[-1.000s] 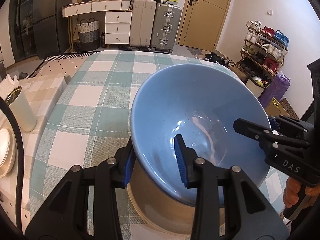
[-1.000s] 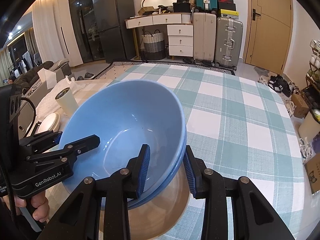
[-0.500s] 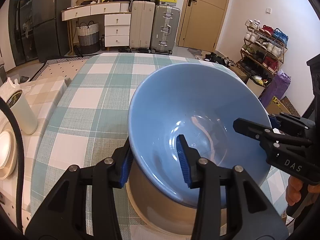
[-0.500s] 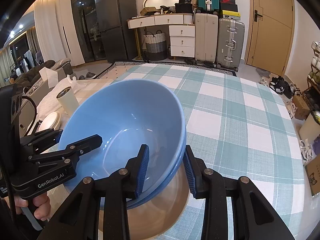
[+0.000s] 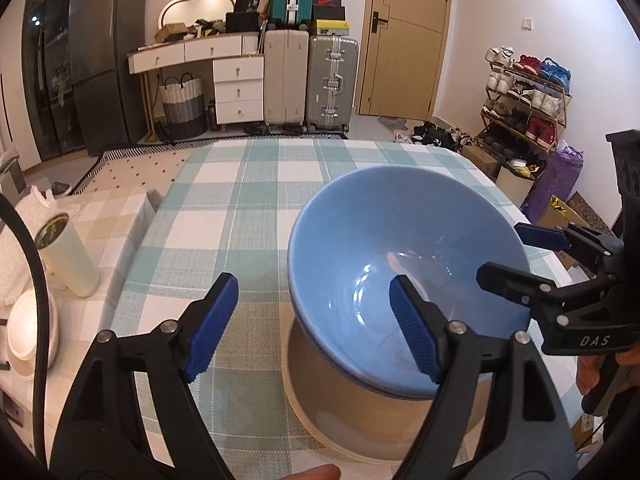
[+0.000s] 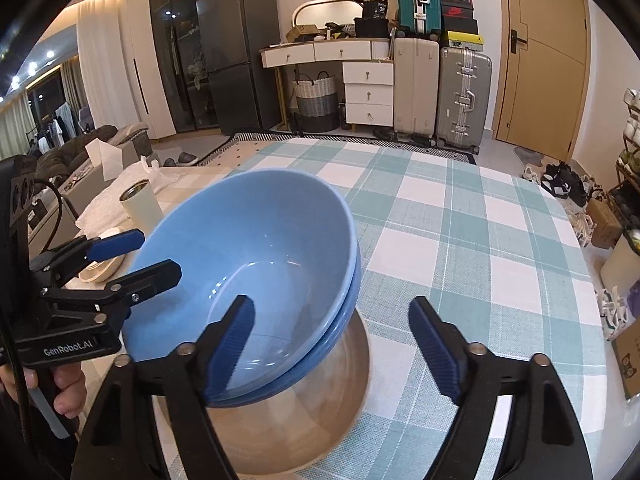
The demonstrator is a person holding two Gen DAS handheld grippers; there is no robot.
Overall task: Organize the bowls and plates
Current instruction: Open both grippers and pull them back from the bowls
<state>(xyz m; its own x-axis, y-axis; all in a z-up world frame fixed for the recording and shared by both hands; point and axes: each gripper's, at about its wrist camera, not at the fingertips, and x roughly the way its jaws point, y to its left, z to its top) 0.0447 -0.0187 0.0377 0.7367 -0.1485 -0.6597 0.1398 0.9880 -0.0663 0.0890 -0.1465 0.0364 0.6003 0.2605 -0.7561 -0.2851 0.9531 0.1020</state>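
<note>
Two blue bowls (image 6: 256,264) sit nested in the tan bowl (image 6: 296,420); I have just spread both grippers, left (image 5: 316,326) and right (image 6: 332,350), off the rim, nothing else visibly left to stack.

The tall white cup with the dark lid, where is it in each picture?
Left wrist view: the white cup stands at the far left edge, on the beige checked cloth, left of the blue bowl.
Right wrist view: the same cup stands left of middle, just behind the blue bowl's rim.
Shared landmark: the silver suitcase against the back wall, beside the door.
</note>
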